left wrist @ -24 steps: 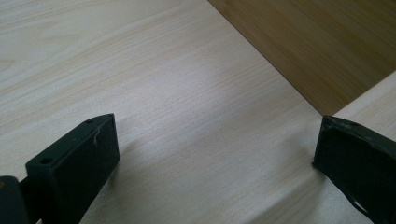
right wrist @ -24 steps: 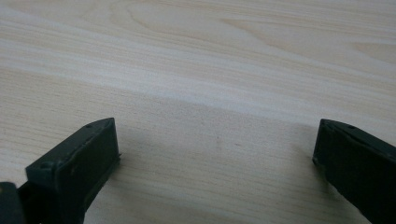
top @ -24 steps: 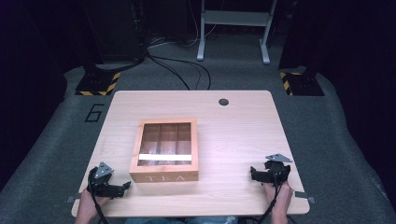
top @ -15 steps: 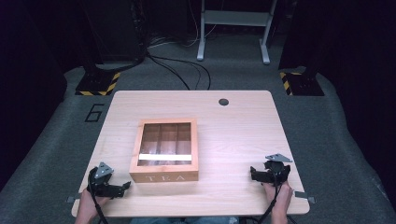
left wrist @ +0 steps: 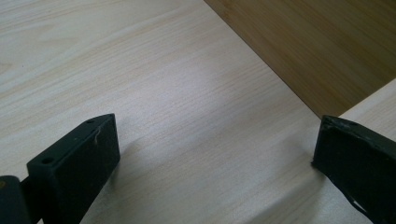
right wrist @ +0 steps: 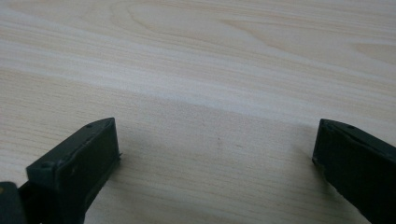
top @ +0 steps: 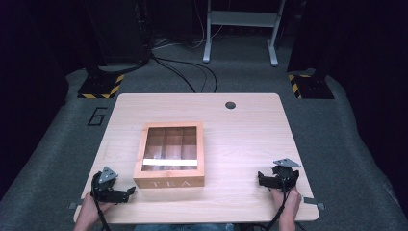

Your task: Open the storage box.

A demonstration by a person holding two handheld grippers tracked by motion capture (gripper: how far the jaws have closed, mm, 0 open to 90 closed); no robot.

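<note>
Nearest me, my two hands come in over the front edge of the counter [top: 250, 125], each holding a gripper that lies low on the wood. The left gripper [top: 129, 191] sits at the front left corner, its fingers [left wrist: 79, 158] spread wide with bare wood between them, pointing toward the tea box [top: 171, 155] just beside it; in the left gripper view a brown wall of that box fills the upper right corner. The right gripper [top: 260, 178] rests near the front right corner, well apart from the box, fingers [right wrist: 77, 161] likewise spread with nothing between them, pale wood grain under them.

The tea box stands on the left-centre of the counter, closed, a clear pane on top showing its divided compartments, and the word TEA on the front wall facing me.

Past it the counter is a pale, light-grained wood with rounded corners and a small dark round cable hole [top: 230, 105] near the far edge.

Beyond lies a grey carpeted floor [top: 337, 144] with a figure 6 [top: 97, 116] marked on it at the left, two black bases with yellow-and-black hazard stripes [top: 102, 86], dark cables [top: 187, 72] trailing, and a pale metal frame [top: 240, 29] at the back in a dark room
</note>
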